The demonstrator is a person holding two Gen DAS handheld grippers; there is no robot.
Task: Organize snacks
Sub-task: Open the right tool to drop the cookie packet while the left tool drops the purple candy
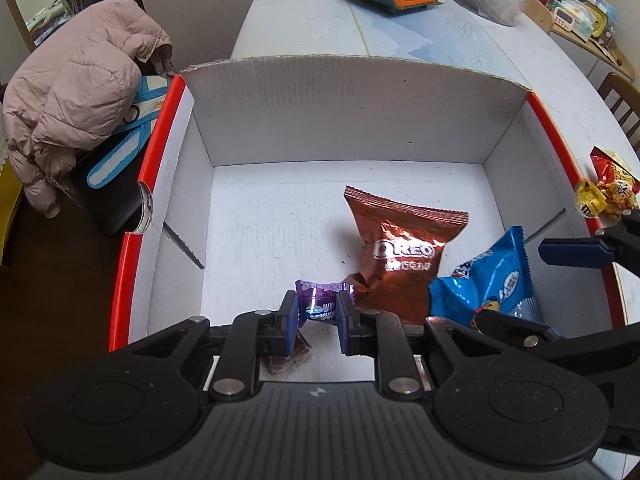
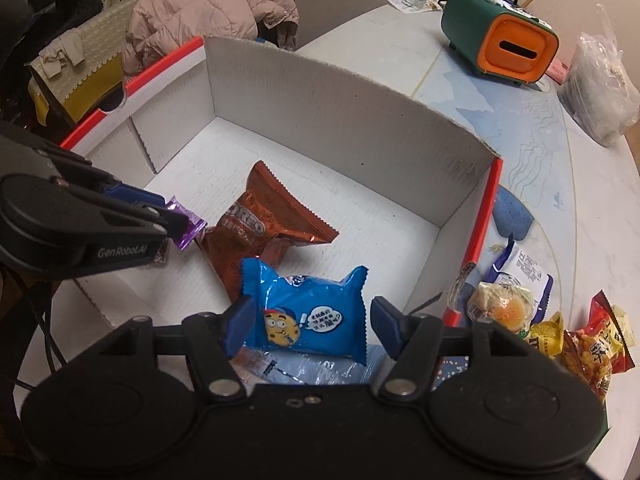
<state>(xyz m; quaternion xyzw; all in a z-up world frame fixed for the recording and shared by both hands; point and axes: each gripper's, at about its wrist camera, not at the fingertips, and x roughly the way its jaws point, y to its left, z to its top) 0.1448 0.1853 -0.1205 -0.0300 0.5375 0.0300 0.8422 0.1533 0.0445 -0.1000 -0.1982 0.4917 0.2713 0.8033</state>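
Left wrist view: the left gripper [image 1: 317, 312] tilts steeply down into the white cardboard box [image 1: 340, 120], its fingers [image 1: 290, 314] narrow and pinched on one purple candy wrapper [image 1: 320, 300]. One small brown packet [image 1: 286, 360] lies on the box floor beneath them. To the right lie one brown Oreo bag [image 1: 400, 252] and one blue cookie bag [image 1: 488, 280].

Right wrist view: the right gripper [image 2: 312, 328] also points down into the box; its fingers [image 2: 386, 326] stand apart on either side of the blue cookie bag [image 2: 316, 308], not pressing it. On the worktop [image 2: 580, 208] right of the box, several more snack packets [image 2: 576, 340] lie bunched together.
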